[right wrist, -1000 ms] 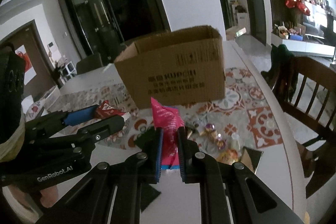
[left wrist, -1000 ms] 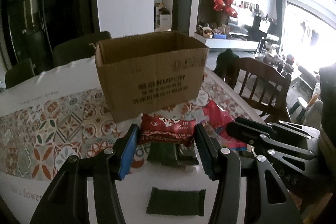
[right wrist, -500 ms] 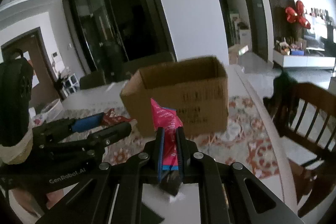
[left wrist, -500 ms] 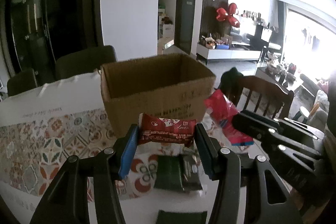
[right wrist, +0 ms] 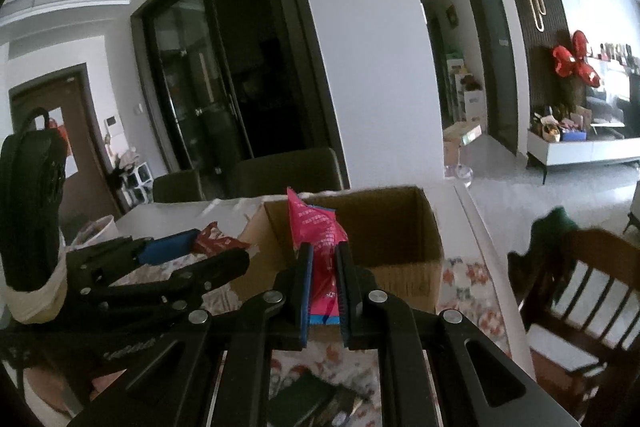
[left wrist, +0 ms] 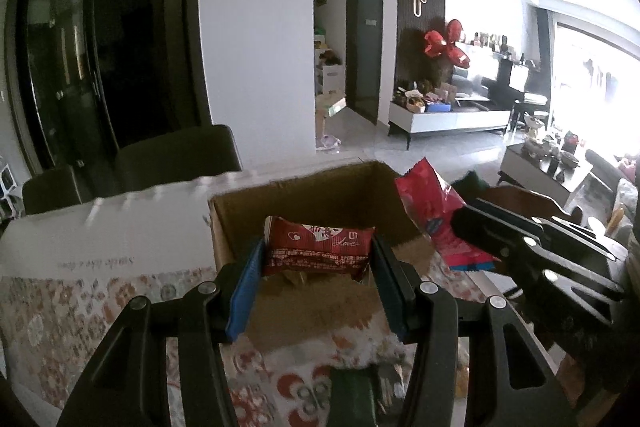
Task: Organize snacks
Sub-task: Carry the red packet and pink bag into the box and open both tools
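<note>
Left tongs clamped a red snack bar above the cardboard box, right tongs pinched a pink packet just beside the box's near wall

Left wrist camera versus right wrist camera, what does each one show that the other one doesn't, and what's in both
Only the left wrist view shows the front of the red snack pack, with its hearts and lettering, clamped across the left gripper, and a bright window at far right.

Only the right wrist view shows the printed face of the pink snack packet pinched upright in the right gripper, and a brown door at far left.

Both show the open cardboard box, the patterned tablecloth, both held snacks, a wooden chair and the red bow decoration.
</note>
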The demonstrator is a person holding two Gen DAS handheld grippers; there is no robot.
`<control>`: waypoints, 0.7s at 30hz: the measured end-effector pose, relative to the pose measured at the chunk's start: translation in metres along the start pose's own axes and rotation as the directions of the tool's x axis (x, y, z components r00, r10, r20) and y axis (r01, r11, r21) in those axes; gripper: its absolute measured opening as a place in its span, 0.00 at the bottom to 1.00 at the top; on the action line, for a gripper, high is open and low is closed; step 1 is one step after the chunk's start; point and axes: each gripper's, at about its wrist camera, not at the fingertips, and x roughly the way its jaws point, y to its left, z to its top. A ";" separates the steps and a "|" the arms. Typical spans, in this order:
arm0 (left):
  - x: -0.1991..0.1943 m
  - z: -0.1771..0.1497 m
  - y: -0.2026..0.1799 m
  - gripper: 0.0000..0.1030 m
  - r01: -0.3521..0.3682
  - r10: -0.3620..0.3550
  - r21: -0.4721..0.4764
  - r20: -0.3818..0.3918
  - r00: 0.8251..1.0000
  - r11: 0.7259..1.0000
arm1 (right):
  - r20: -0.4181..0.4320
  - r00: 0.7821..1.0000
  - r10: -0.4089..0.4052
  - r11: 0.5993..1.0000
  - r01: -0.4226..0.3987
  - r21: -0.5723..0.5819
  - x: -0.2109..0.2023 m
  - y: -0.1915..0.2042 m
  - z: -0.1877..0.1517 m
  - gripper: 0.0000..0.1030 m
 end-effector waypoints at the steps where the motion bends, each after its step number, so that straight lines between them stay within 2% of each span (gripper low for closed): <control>1: 0.006 0.006 0.002 0.52 -0.006 0.006 0.001 0.001 1.000 1.000 | 0.002 1.000 0.002 1.000 -0.001 -0.003 0.005 -0.001 0.004 0.12; 6: 0.032 0.023 0.013 0.52 -0.030 0.029 -0.012 -0.015 0.999 0.999 | 0.000 1.000 0.000 1.000 0.000 -0.015 0.029 -0.007 0.022 0.12; 13: 0.066 0.034 0.023 0.53 -0.047 0.046 -0.006 -0.045 0.998 0.999 | -0.050 0.999 -0.011 1.000 0.011 -0.001 0.067 -0.021 0.032 0.12; 16: 0.075 0.038 0.026 0.65 -0.063 0.062 -0.011 -0.055 0.997 0.998 | -0.073 0.997 -0.018 1.000 0.018 0.004 0.080 -0.028 0.033 0.12; 17: 0.075 0.039 0.027 0.74 -0.074 0.073 -0.017 -0.051 0.996 0.997 | -0.078 0.997 -0.030 0.999 0.031 0.012 0.083 -0.029 0.033 0.13; 18: 0.074 0.039 0.030 0.78 -0.082 0.081 -0.022 -0.046 0.996 0.996 | -0.083 0.996 -0.036 0.999 0.038 0.020 0.085 -0.031 0.033 0.16; 20: 0.070 0.038 0.033 0.80 -0.099 0.097 -0.034 -0.038 0.995 0.995 | -0.097 0.994 -0.057 0.998 0.059 0.026 0.087 -0.032 0.033 0.35; 21: 0.066 0.037 0.034 0.83 -0.107 0.106 -0.038 -0.039 0.994 0.993 | -0.098 0.991 -0.088 0.995 0.091 0.030 0.086 -0.032 0.032 0.48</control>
